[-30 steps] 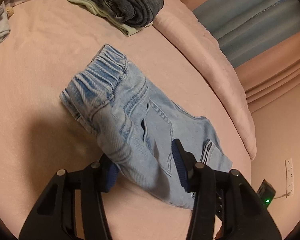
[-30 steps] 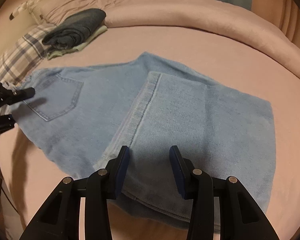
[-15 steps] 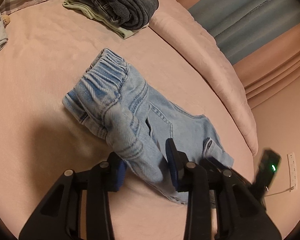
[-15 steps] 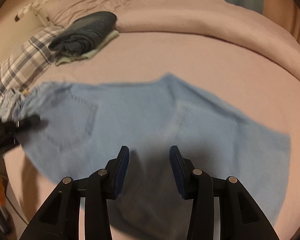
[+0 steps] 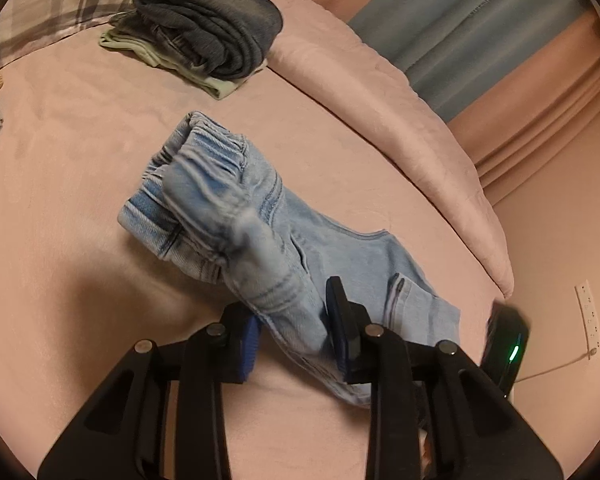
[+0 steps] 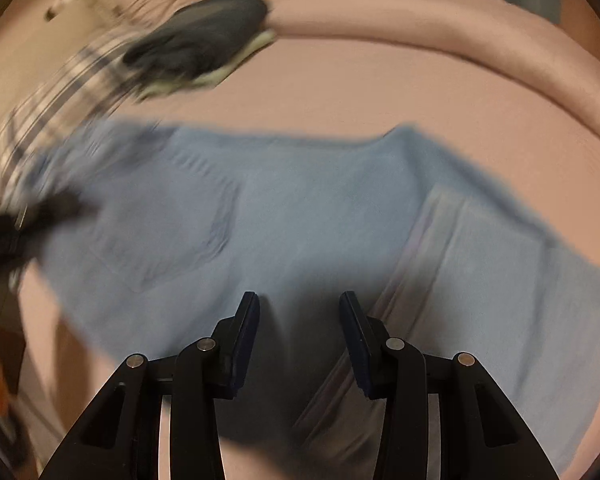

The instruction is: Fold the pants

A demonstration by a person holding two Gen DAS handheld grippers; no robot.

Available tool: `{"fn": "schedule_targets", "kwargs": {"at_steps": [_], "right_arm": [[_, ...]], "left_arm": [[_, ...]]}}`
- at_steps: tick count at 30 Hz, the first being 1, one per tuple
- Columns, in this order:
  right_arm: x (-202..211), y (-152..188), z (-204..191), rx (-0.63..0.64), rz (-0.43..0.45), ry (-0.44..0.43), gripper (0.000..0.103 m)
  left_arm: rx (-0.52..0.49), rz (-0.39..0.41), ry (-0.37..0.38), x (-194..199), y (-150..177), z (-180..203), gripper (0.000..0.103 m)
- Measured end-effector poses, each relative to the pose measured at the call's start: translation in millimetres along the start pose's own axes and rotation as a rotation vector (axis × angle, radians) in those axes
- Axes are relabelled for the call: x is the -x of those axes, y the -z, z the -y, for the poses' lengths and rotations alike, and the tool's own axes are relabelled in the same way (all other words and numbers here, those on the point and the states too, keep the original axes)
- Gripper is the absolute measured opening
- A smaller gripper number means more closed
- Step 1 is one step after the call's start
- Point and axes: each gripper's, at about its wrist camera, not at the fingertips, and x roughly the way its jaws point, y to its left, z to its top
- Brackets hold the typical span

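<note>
Left gripper (image 5: 294, 334) closing on bunched pants (image 5: 260, 240); far leg hidden.

The left tongs (image 5: 292, 334) are built from matte black plastic arms, each joined by round silver rivets. Their inner faces are lined with ribbed blue pads (image 5: 249, 346). Long cut-out slots are seen in the outer arms. The right tongs (image 6: 299, 334) are made the same way: black angular arms, silver rivets at the joints, and dark blue ribbed pads (image 6: 249, 336) on the insides. Pale metal strips are seen between the arms lower down.
</note>
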Motion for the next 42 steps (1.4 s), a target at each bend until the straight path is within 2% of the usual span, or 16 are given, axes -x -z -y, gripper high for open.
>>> {"fn": "schedule_targets", "kwargs": {"at_steps": [3, 6, 11, 22, 27, 31, 34, 42], "right_arm": [[-2, 12, -14, 0.099, 0.006, 0.042, 0.045], [4, 10, -11, 0.046, -0.006, 0.009, 0.045], [15, 17, -11, 0.032, 0.028, -0.01, 0.045], [33, 15, 12, -0.094, 0.109, -0.064, 0.045], [42, 20, 38, -0.219, 0.148, -0.121, 0.045], [42, 22, 58, -0.335, 0.176, -0.187, 0.045], [45, 27, 72, -0.428, 0.215, -0.269, 0.053], [41, 40, 108, -0.681, 0.291, -0.614, 0.064]], "left_arm": [[-0.035, 0.004, -0.013, -1, 0, 9, 0.029], [-0.055, 0.013, -0.008, 2, -1, 14, 0.029], [-0.088, 0.015, -0.007, 3, -2, 22, 0.027], [-0.229, 0.031, 0.006, 2, -1, 63, 0.025], [-0.304, 0.028, 0.009, -1, 4, 79, 0.023], [-0.353, 0.021, 0.012, -4, 8, 91, 0.023], [-0.393, 0.013, 0.014, -8, 12, 100, 0.023], [-0.556, -0.041, 0.014, -27, 32, 132, 0.023]]}}
